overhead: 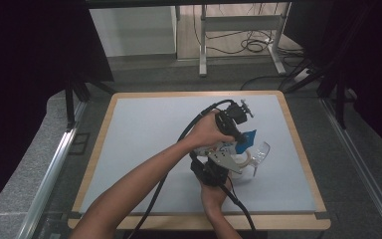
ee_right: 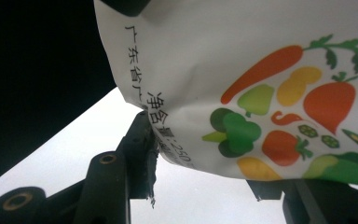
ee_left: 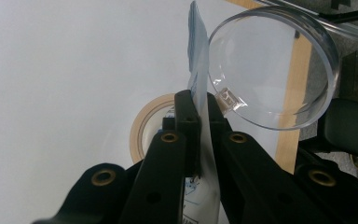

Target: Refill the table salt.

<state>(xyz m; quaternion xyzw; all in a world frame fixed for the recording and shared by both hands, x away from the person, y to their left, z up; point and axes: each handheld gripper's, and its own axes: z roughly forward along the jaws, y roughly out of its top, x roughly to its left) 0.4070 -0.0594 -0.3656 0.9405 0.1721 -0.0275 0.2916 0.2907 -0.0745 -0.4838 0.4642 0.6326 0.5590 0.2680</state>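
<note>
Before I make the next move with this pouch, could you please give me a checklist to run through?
1. Left tool clamped on the pouch: ok, jaws shut on its thin edge.
2. Right tool gripping the pouch's other end: ok, a jaw on each side, one creasing it.
3. Pouch already opened: cannot tell.
4. Clear dish near the pouch: ok, right beside its upper edge; whether they touch, cannot tell.
5. Table free under the pouch: not ok, a tape roll lies there.
</note>
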